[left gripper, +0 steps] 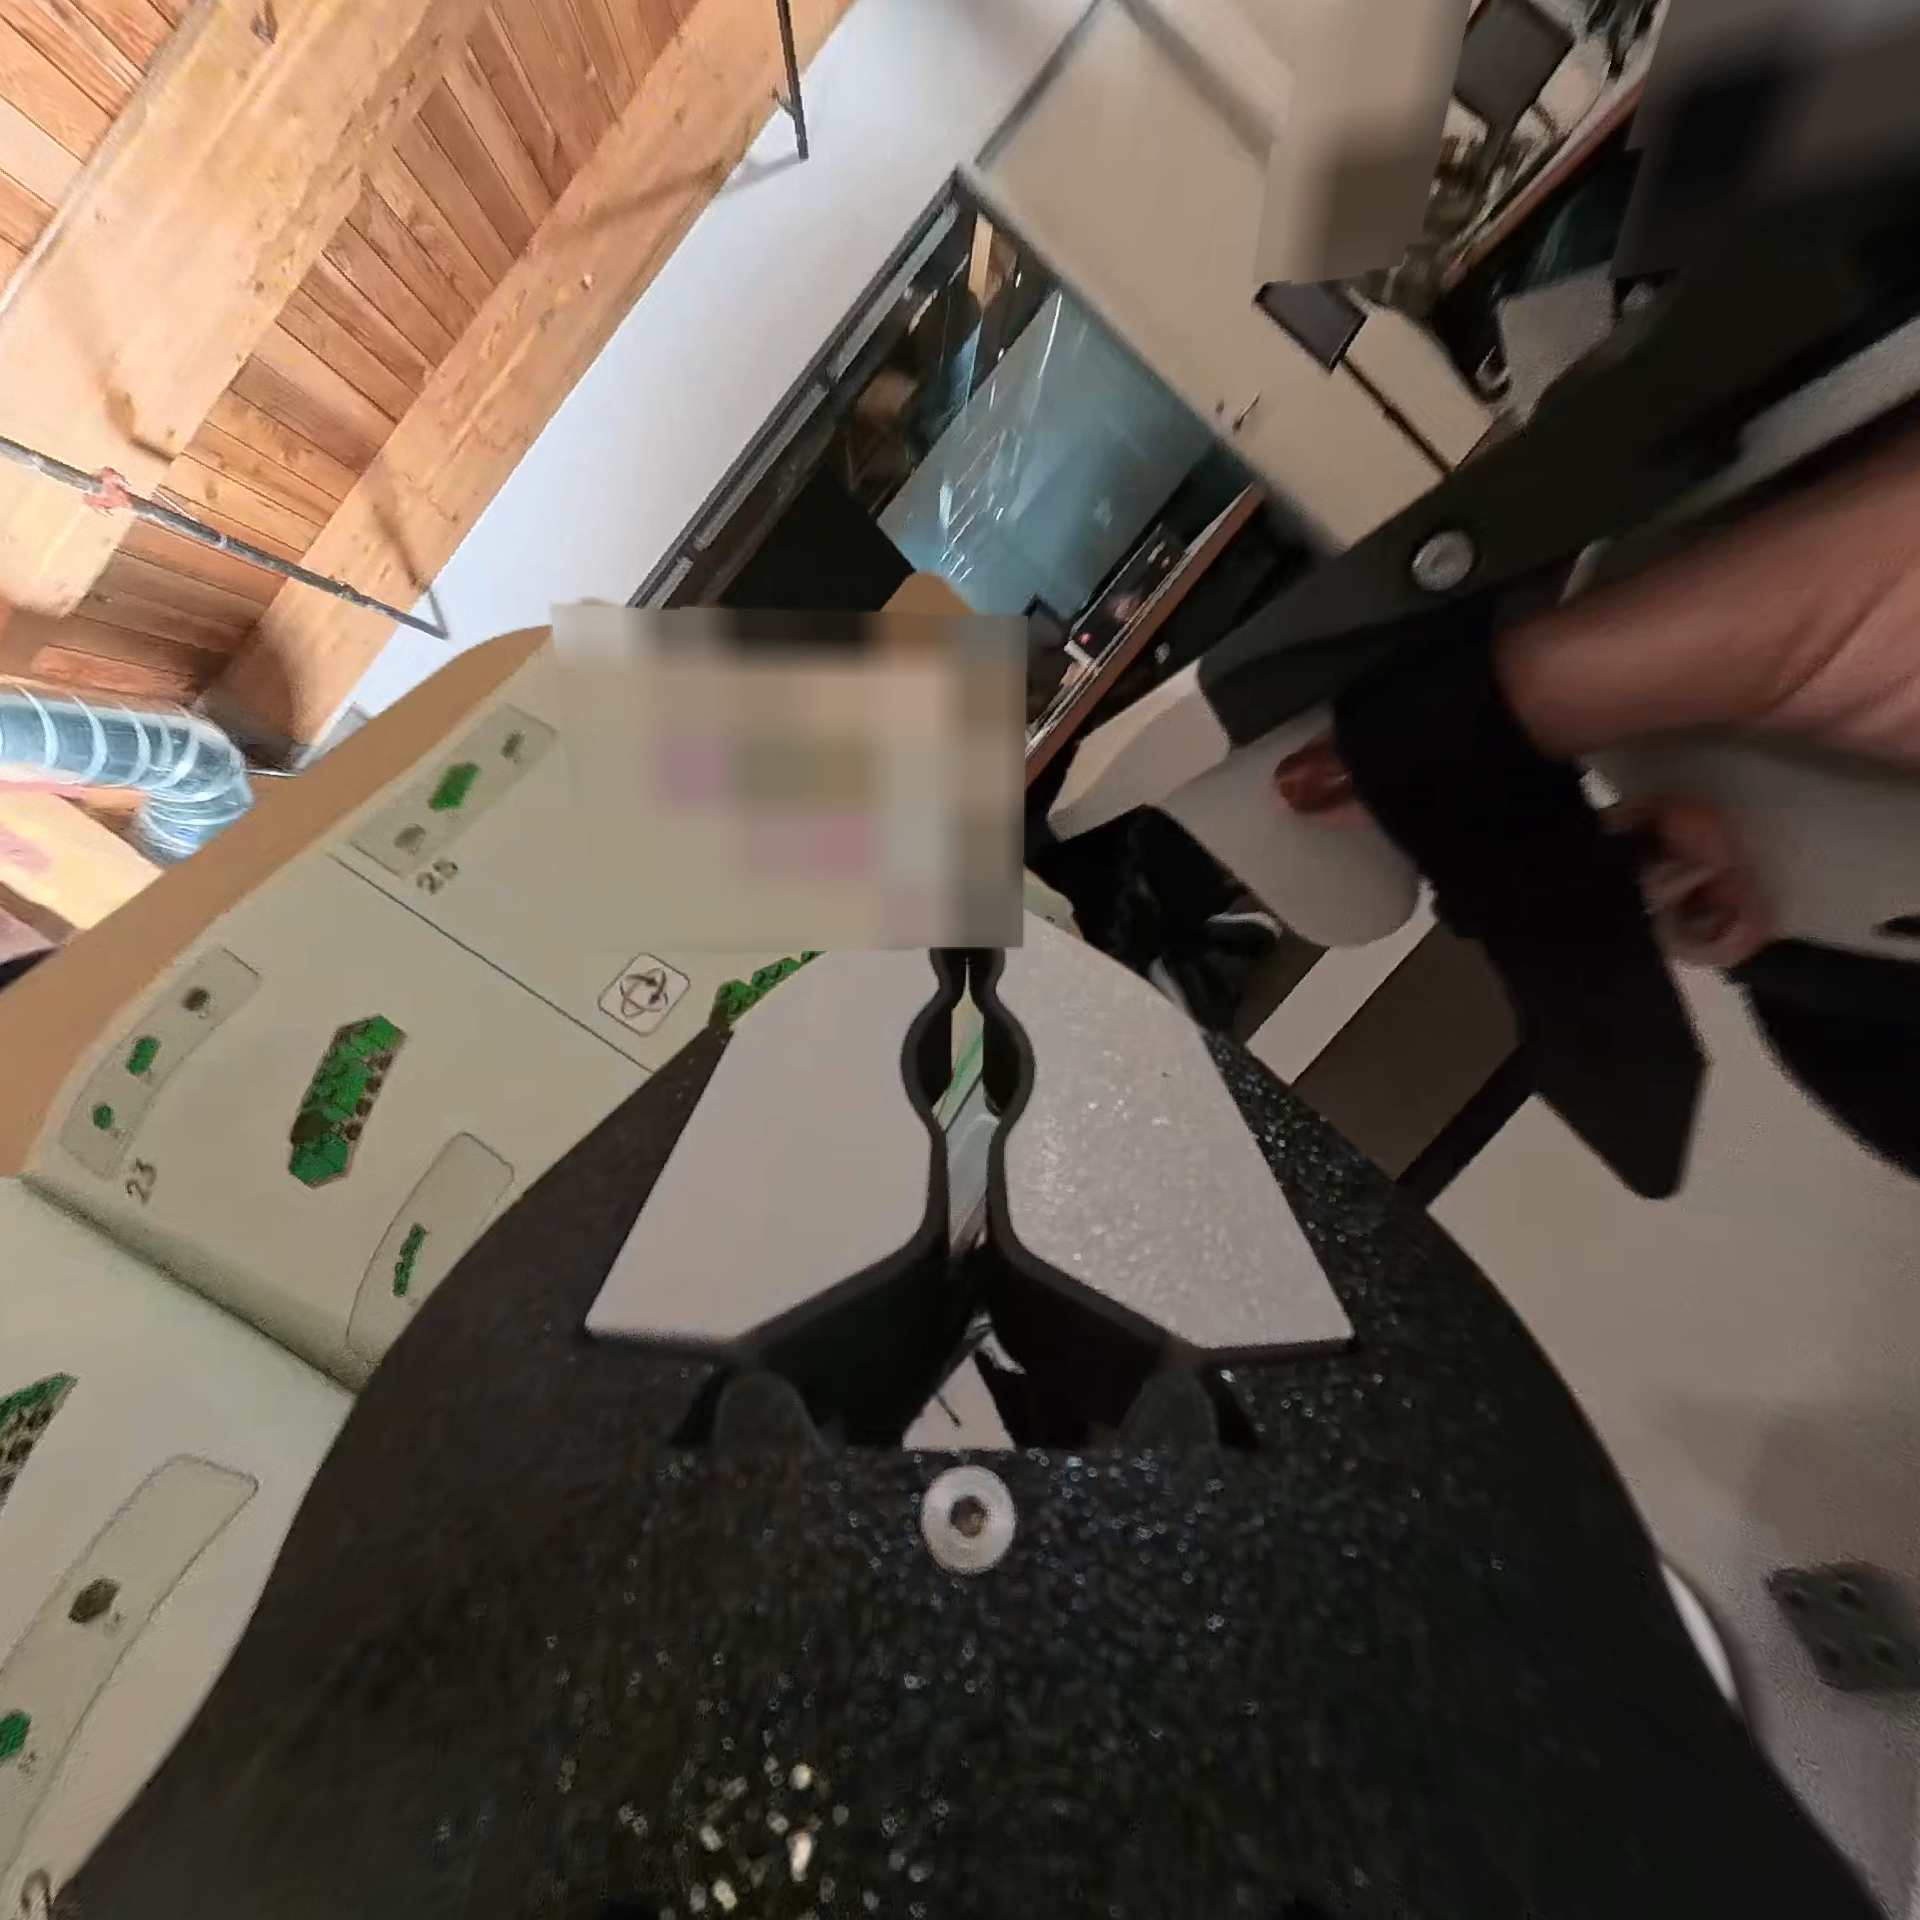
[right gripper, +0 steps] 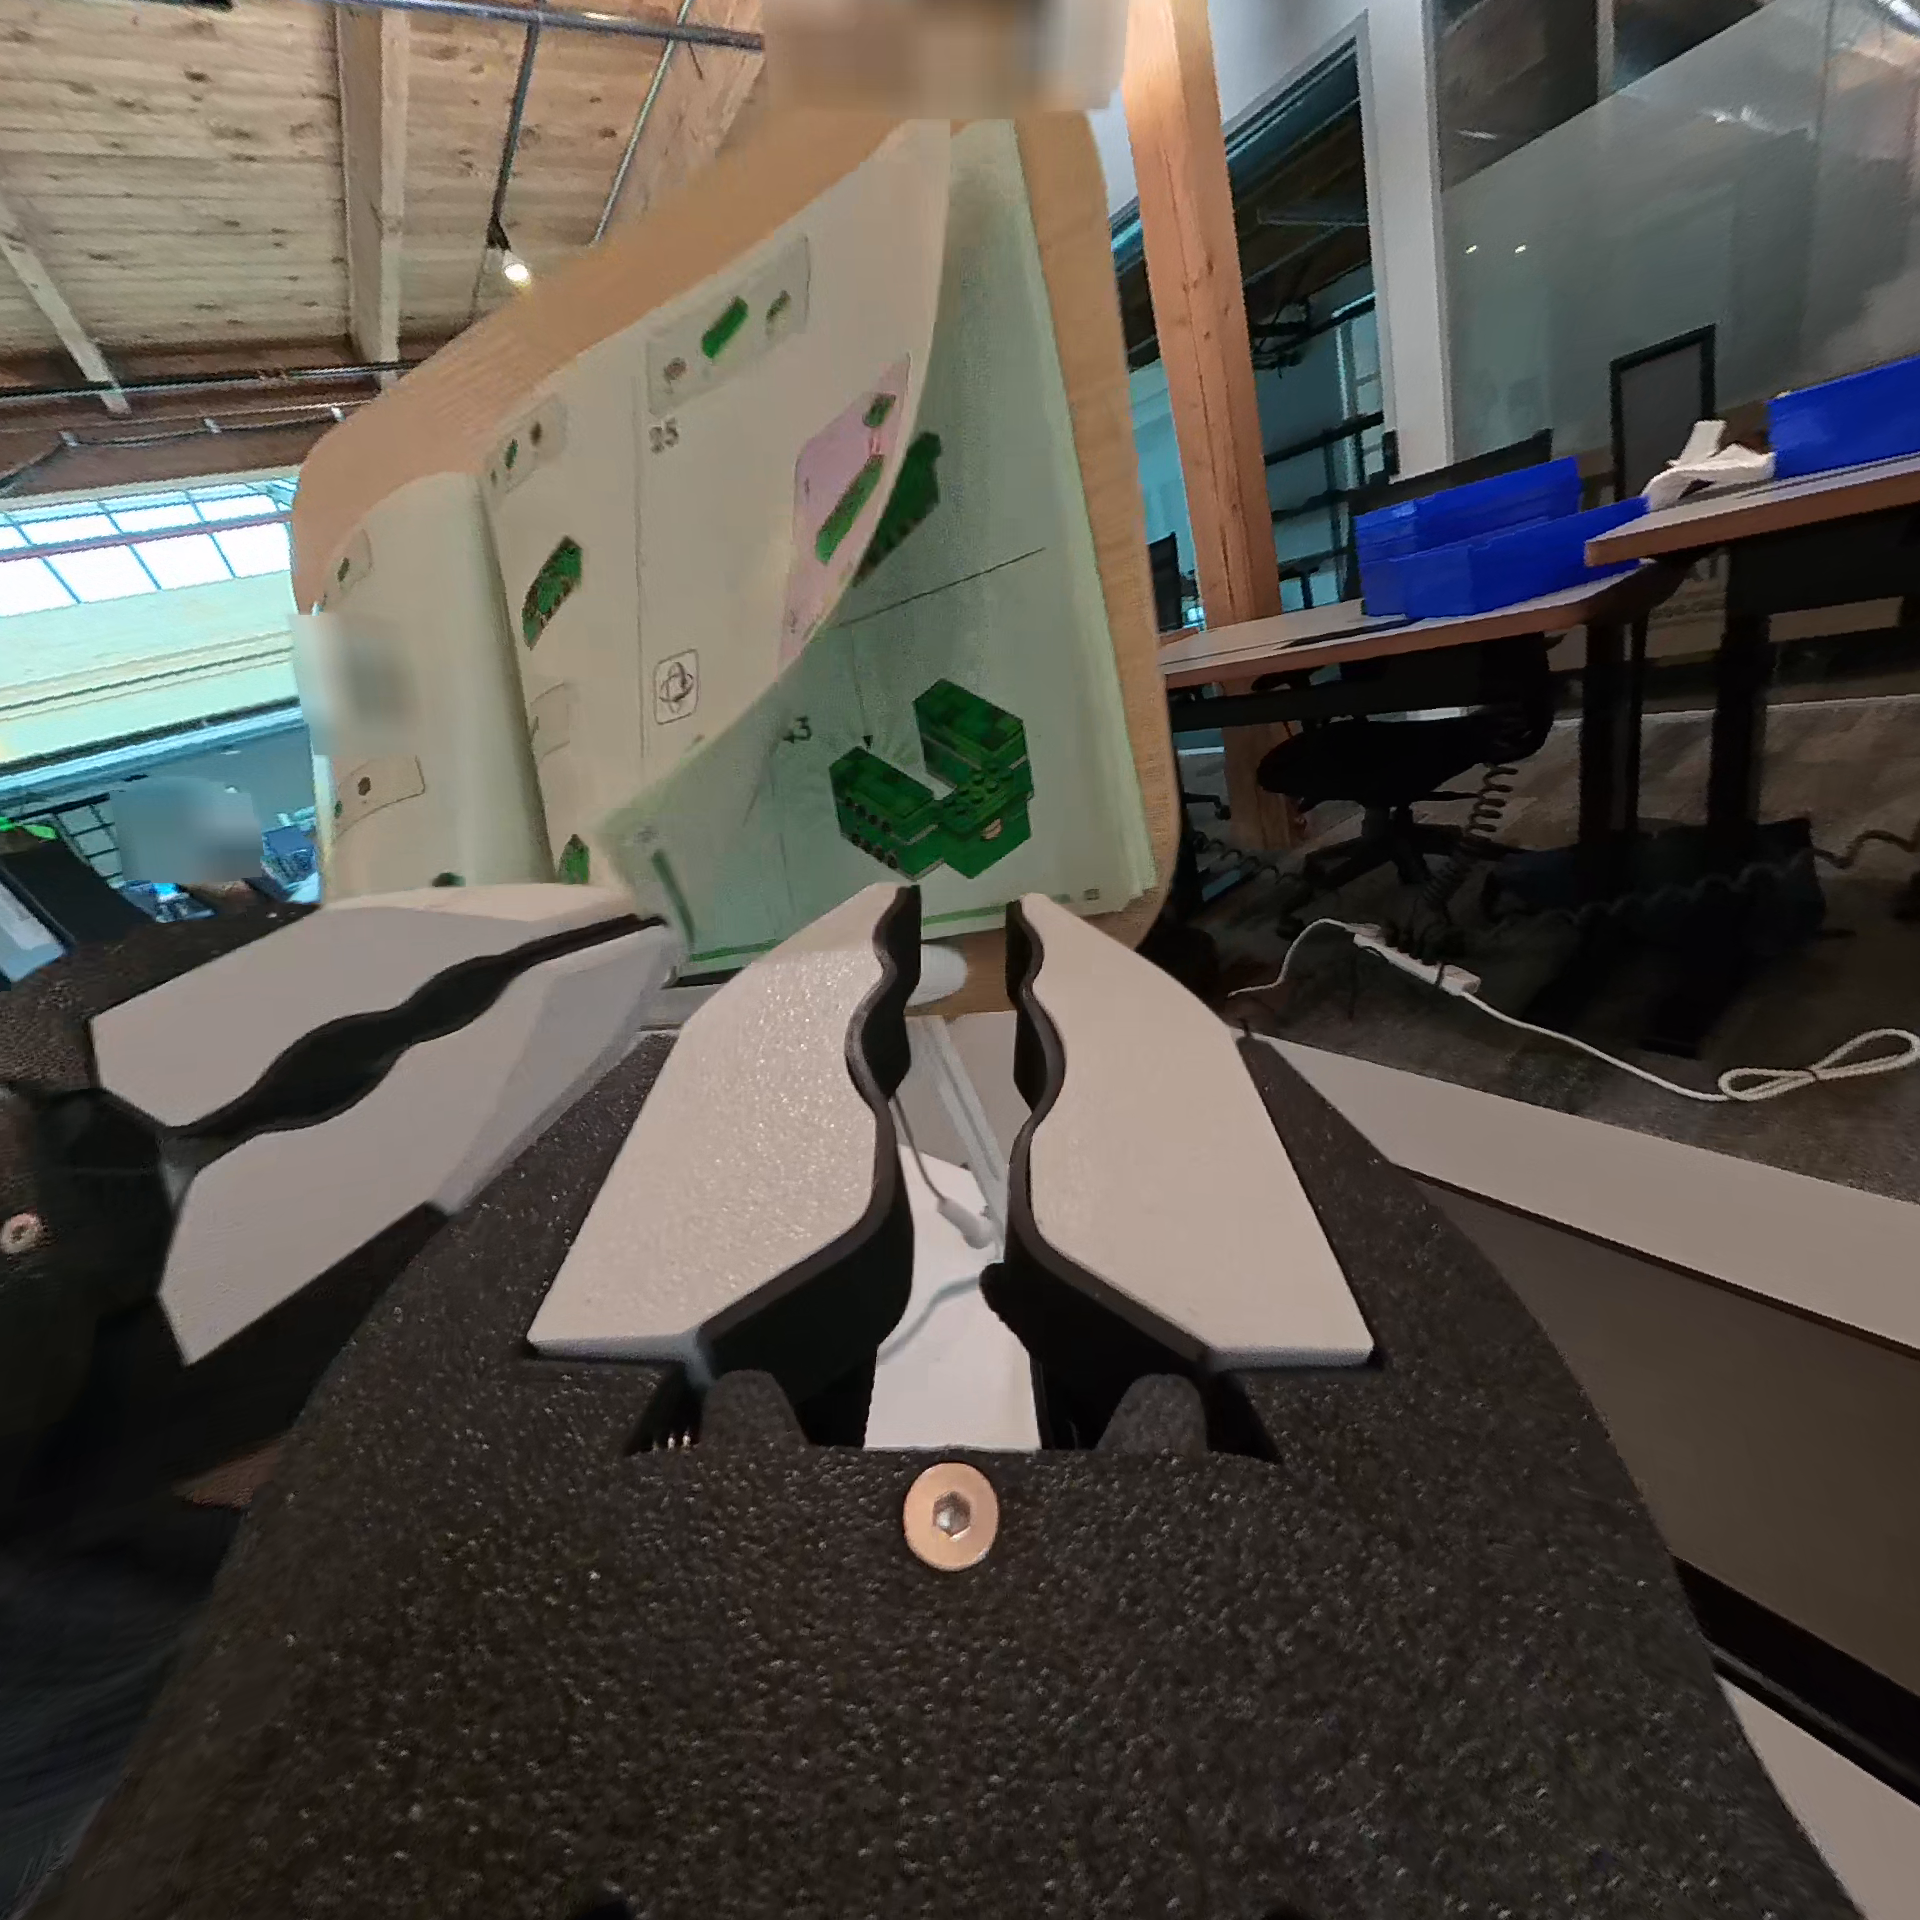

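A brick-building instruction booklet [right gripper: 582,582] stands open against a light wooden board [right gripper: 1081,520]; its pages show green brick models. My left gripper [left gripper: 966,966] is shut on the lower corner of one page [right gripper: 831,540], which curls away from the booklet. In the right wrist view the left gripper [right gripper: 644,935] comes in from the left and pinches that page corner. My right gripper [right gripper: 961,909] is open and empty, its tips just below the booklet's lower edge. The booklet [left gripper: 312,1039] fills the left of the left wrist view, where a hand [left gripper: 1714,665] holds the other gripper at the right.
A wooden post [right gripper: 1195,416] stands behind the board. Desks with blue bins [right gripper: 1475,551] and an office chair [right gripper: 1392,769] are at the right. A power strip with a white cable [right gripper: 1423,966] lies on the floor. A silver duct [left gripper: 125,758] is at far left. There is about 6 cm between the tips of the two grippers.
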Available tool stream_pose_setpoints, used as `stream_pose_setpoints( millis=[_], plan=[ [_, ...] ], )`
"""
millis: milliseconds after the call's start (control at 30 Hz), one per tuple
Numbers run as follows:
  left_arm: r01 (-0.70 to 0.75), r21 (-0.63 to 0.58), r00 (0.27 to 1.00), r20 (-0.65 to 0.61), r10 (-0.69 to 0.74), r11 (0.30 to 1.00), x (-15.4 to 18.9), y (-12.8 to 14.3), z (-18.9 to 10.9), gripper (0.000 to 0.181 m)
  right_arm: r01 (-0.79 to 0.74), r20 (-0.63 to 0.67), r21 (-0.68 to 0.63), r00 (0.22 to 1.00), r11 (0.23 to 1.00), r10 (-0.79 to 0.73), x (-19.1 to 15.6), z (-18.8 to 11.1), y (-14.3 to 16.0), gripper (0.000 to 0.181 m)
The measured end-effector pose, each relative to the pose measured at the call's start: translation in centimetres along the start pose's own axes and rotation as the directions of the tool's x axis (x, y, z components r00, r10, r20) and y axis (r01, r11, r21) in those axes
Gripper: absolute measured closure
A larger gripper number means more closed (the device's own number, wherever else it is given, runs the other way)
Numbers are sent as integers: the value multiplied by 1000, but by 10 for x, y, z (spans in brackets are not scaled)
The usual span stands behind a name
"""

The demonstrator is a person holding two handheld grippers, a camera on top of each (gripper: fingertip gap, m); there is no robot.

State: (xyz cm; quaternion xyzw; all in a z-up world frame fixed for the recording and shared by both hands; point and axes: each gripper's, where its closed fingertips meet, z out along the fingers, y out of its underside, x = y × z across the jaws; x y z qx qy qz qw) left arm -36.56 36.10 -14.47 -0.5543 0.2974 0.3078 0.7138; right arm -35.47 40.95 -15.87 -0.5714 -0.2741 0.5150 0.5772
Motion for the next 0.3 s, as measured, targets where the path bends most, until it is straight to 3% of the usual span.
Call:
stream_pose_setpoints(
  millis=[33,167,300],
  plan=[
    [36,11,999,-21,-36,999,0,-2,-5,181,-6,15,4,1000,1000,6,-4,2,0,167],
    [162,70,982,-107,-154,984,-1,-11,-20,181,-38,94,40,995,998,34,-25,7,-6,168],
    [189,76,978,-103,-181,979,-13,-13,-24,181,-38,153,74,988,997,26,-40,8,-10,168]
  ],
)
